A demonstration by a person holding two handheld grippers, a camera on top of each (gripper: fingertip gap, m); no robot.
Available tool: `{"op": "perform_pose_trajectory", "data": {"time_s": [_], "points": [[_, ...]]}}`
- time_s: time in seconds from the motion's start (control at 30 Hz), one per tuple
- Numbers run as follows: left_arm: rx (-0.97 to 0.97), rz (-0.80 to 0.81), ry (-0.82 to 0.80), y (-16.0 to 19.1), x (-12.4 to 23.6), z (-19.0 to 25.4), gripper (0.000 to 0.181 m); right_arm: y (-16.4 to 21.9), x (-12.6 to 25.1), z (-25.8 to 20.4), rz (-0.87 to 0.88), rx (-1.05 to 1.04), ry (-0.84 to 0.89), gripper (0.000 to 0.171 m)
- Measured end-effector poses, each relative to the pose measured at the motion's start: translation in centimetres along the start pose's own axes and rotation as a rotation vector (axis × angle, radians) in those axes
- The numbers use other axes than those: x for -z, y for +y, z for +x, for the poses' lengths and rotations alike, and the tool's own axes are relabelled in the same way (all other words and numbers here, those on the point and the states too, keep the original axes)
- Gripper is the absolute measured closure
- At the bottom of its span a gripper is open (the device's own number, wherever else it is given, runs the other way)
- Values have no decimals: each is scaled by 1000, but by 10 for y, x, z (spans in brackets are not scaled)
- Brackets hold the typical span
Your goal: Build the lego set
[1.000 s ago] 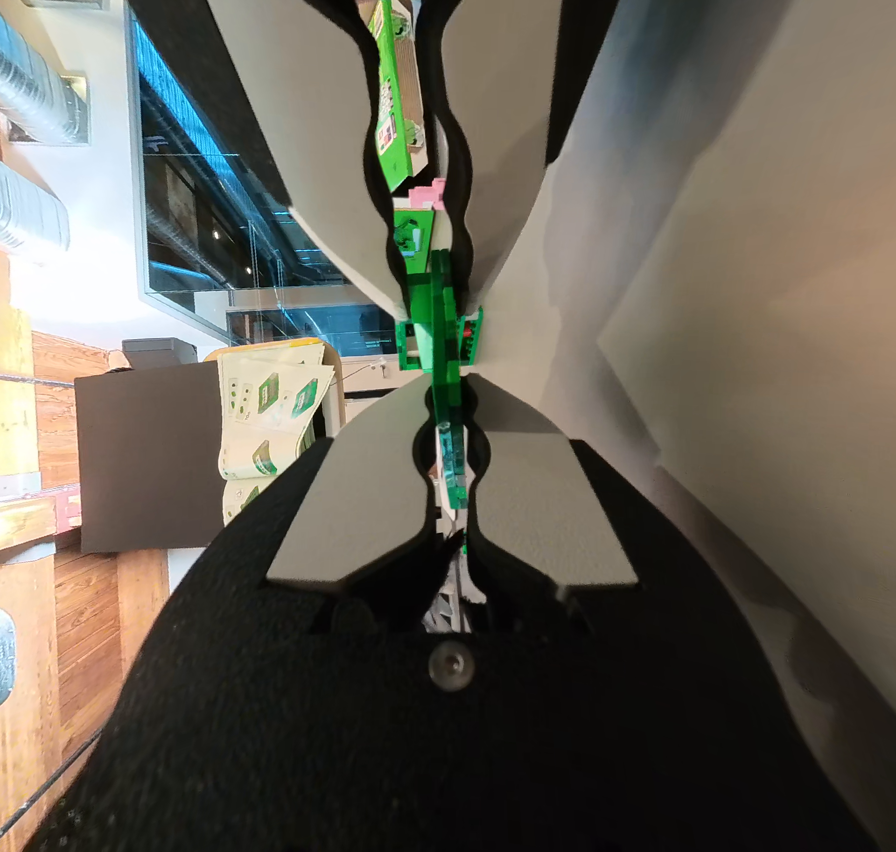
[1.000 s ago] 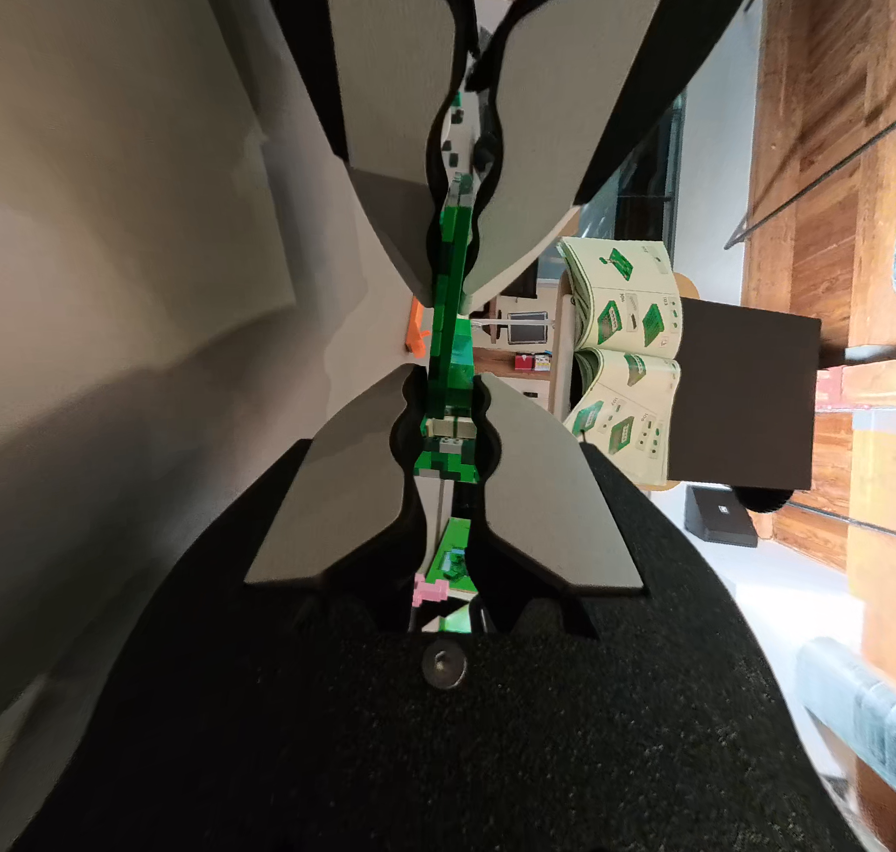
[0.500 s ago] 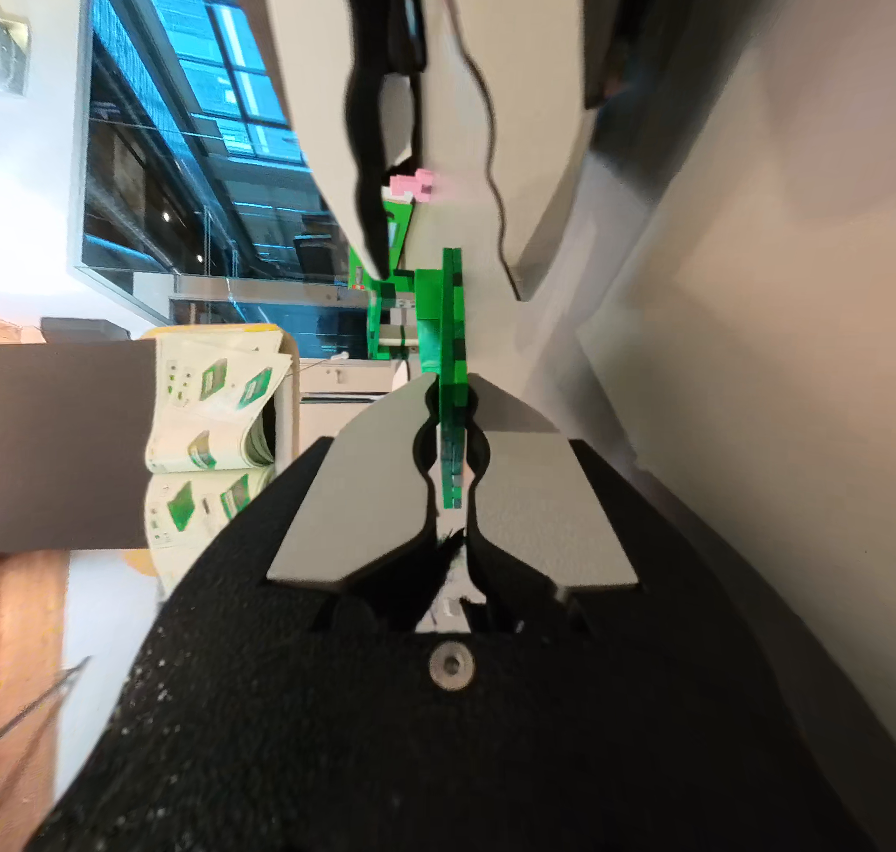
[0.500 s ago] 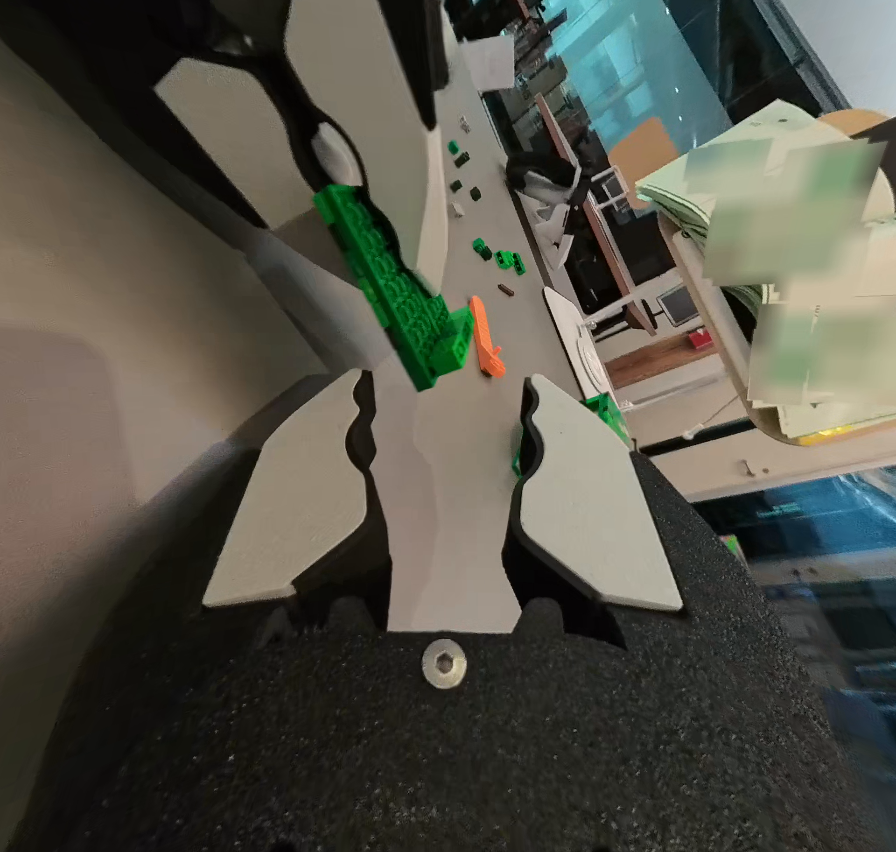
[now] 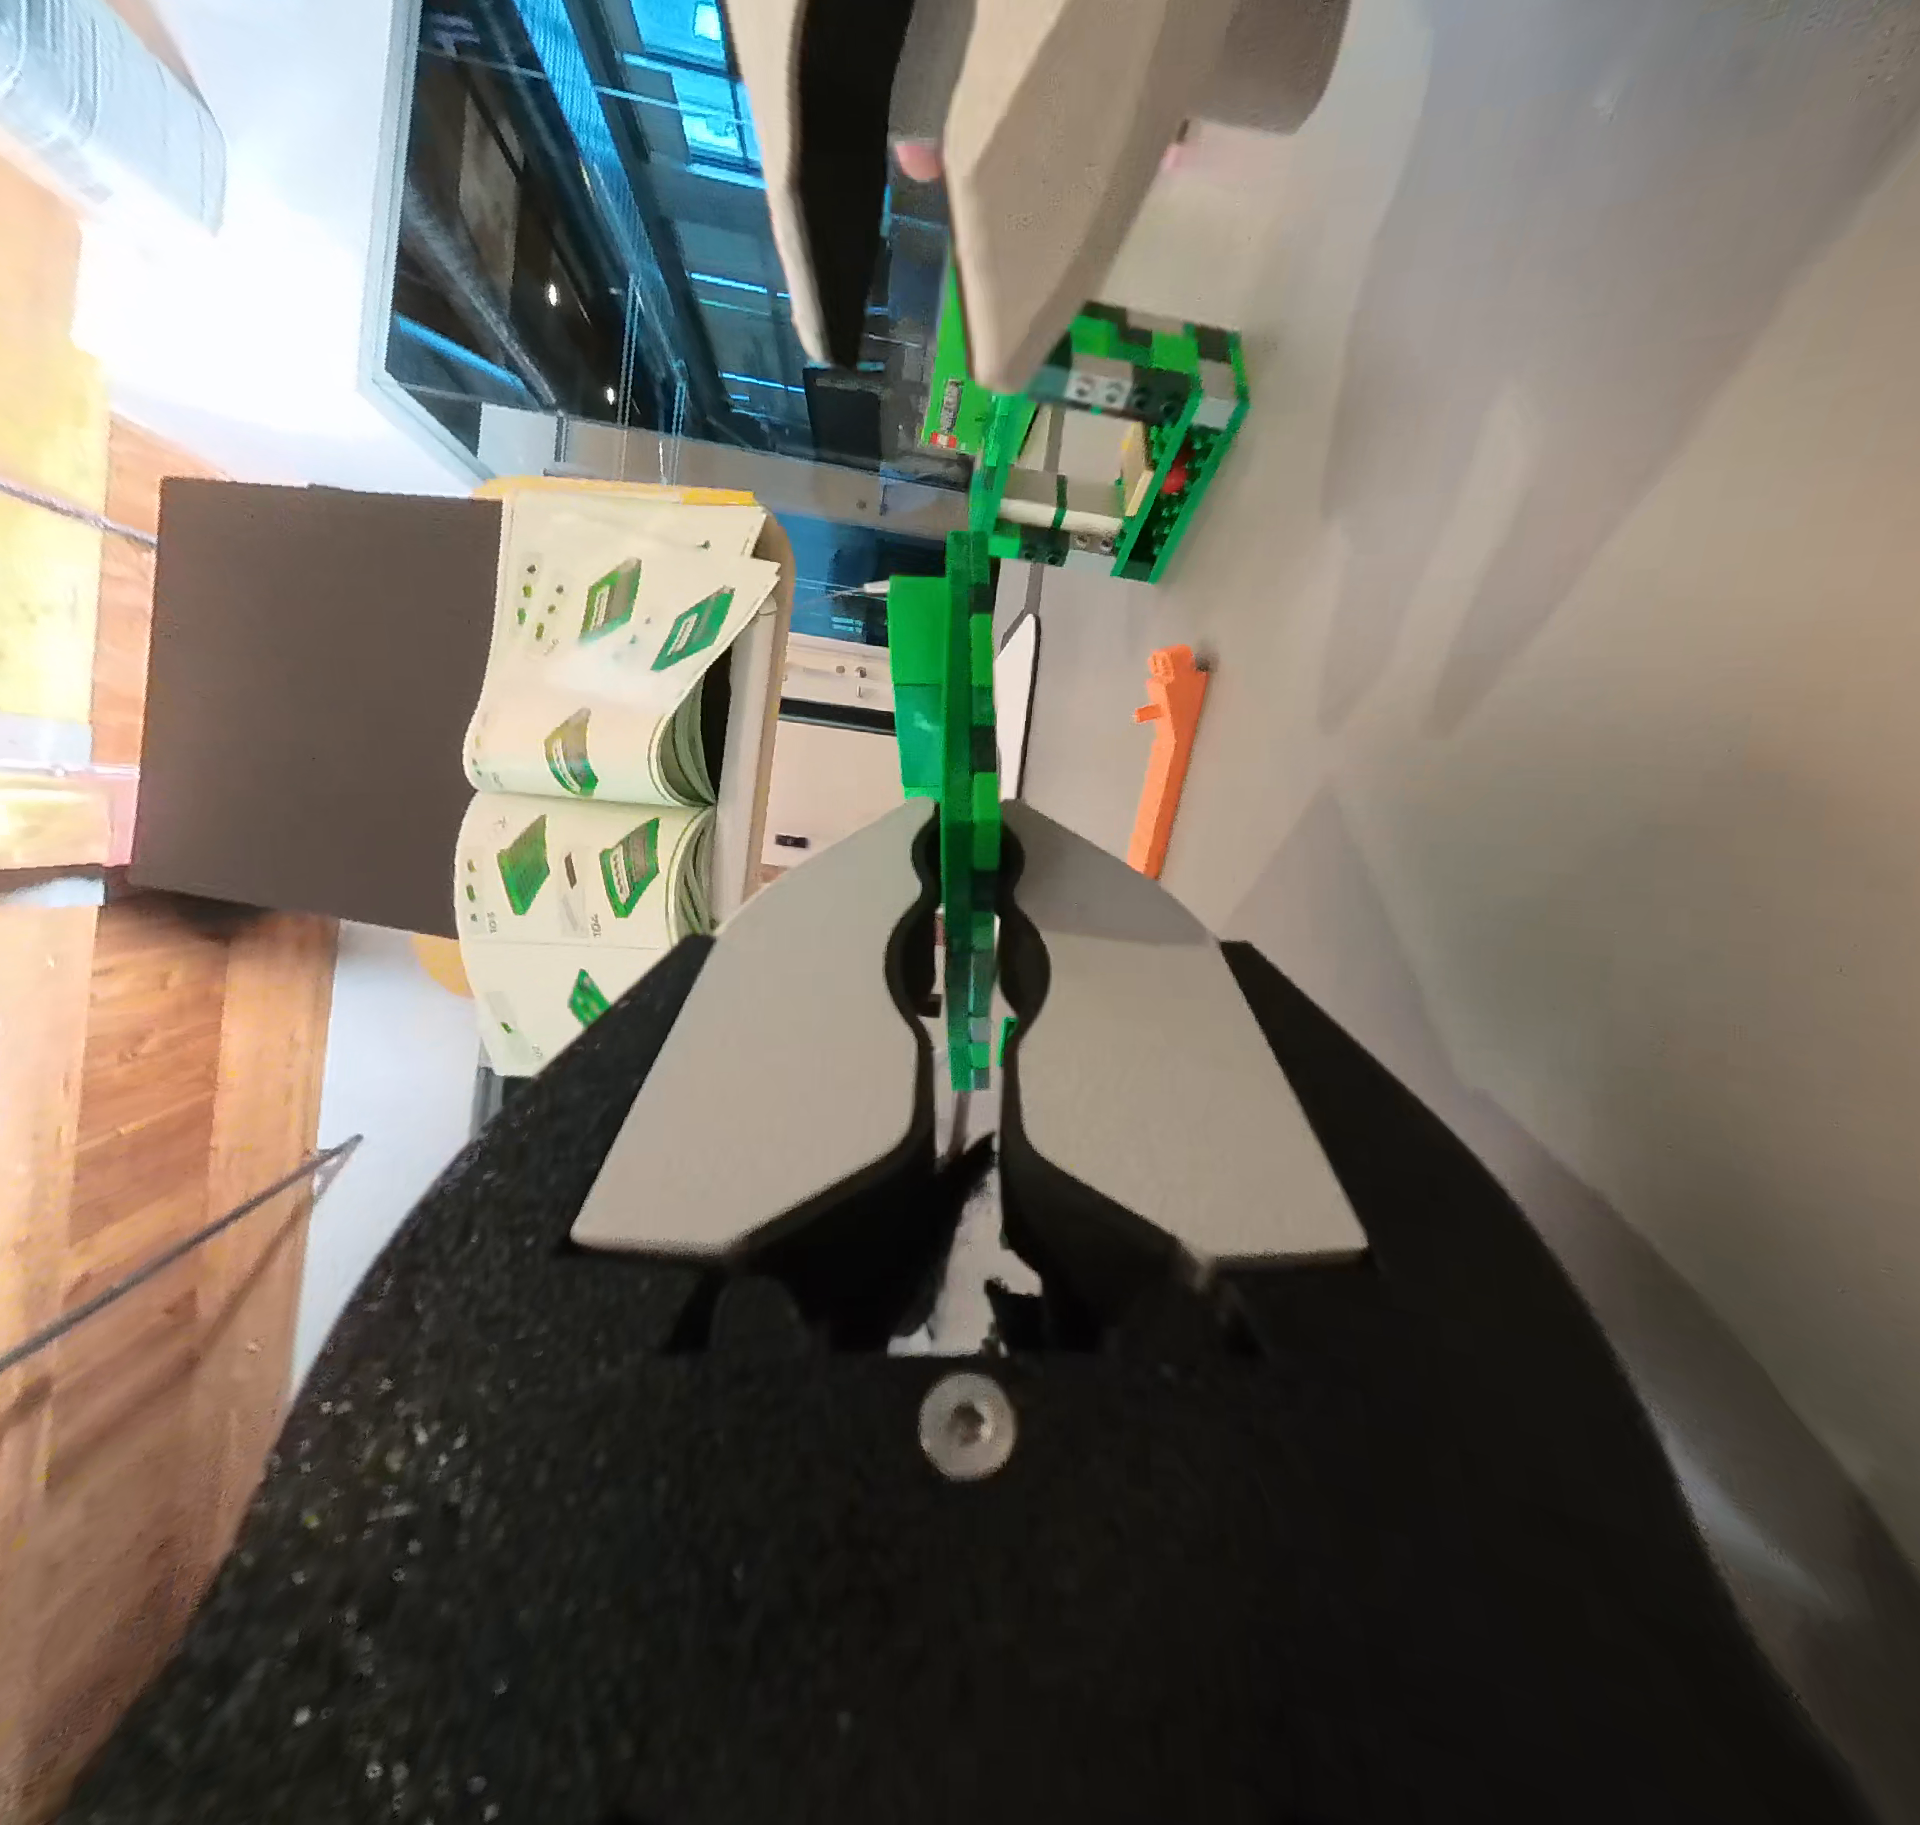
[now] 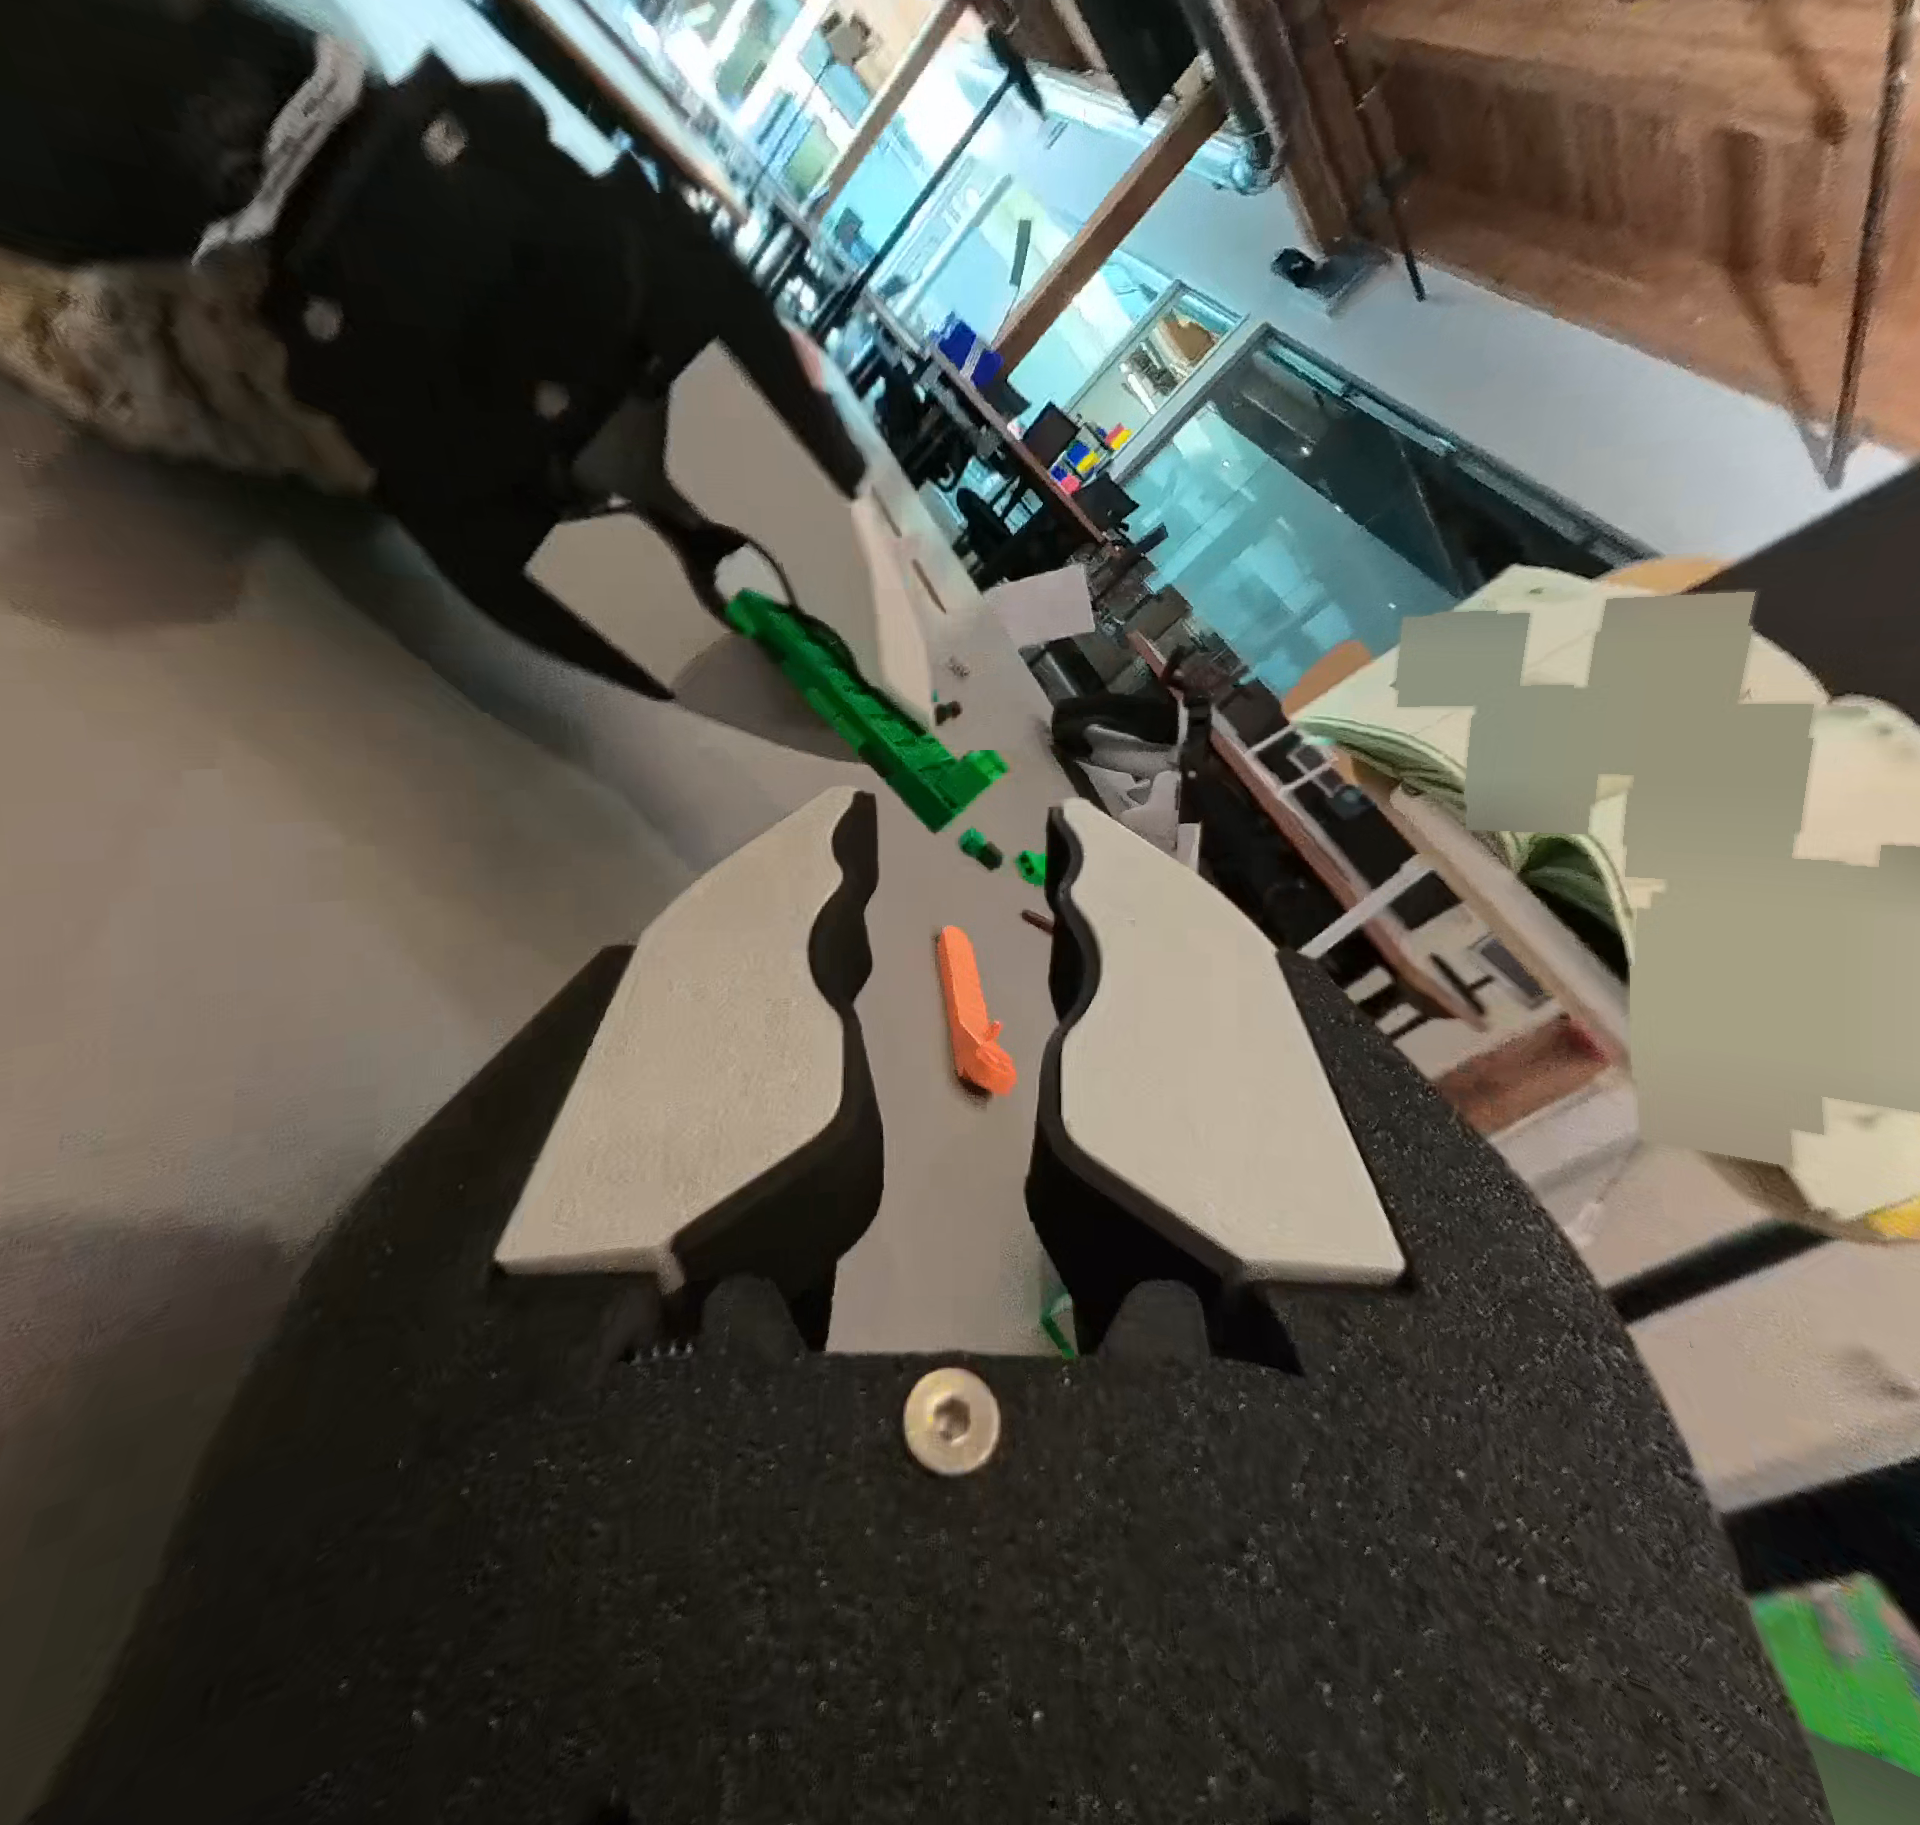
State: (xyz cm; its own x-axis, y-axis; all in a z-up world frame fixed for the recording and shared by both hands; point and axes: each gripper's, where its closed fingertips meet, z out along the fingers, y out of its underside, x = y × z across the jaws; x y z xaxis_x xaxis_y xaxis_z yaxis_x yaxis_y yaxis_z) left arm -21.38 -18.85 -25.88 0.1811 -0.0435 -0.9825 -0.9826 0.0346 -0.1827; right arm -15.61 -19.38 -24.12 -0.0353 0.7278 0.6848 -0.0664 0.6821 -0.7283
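My left gripper [image 5: 971,825] is shut on a flat green lego plate assembly [image 5: 966,736], held edge-on above the grey table [image 5: 1558,632]. That plate also shows in the right wrist view [image 6: 862,710], clamped in the left gripper [image 6: 790,622]. My right gripper [image 6: 961,809] is open and empty. It also shows in the left wrist view [image 5: 904,362], above the plate and apart from it. A partly built green lego structure [image 5: 1143,456] stands on the table beyond the plate.
An orange brick separator [image 6: 971,1017] lies on the table [image 6: 312,840] between my right gripper's fingers; it also shows in the left wrist view [image 5: 1169,767]. Small loose green pieces [image 6: 982,845] lie past it. An open instruction booklet [image 5: 603,736] stands at the table's far side. The tips of one gripper are about 7 centimeters away from the tips of the other.
My right gripper let go of the green plate, opened and drew back from it. The left gripper kept hold of the plate and swung, bringing the built structure and orange separator into view.
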Motion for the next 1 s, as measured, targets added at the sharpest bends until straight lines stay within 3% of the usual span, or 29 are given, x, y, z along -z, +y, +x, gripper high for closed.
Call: {"op": "perform_pose_trajectory", "data": {"time_s": [0.23,0.43,0.77,1.0], "points": [[113,-11,121,-1,-28,21,175,2,0,22,53,-211,20,156],[187,30,122,-3,-38,19,175,7,5,34,81,-385,14,171],[192,37,104,9,-51,13,175,3,9,41,142,-479,8,171],[28,107,128,-16,-35,24,175,7,8,43,142,-528,1,171]]}}
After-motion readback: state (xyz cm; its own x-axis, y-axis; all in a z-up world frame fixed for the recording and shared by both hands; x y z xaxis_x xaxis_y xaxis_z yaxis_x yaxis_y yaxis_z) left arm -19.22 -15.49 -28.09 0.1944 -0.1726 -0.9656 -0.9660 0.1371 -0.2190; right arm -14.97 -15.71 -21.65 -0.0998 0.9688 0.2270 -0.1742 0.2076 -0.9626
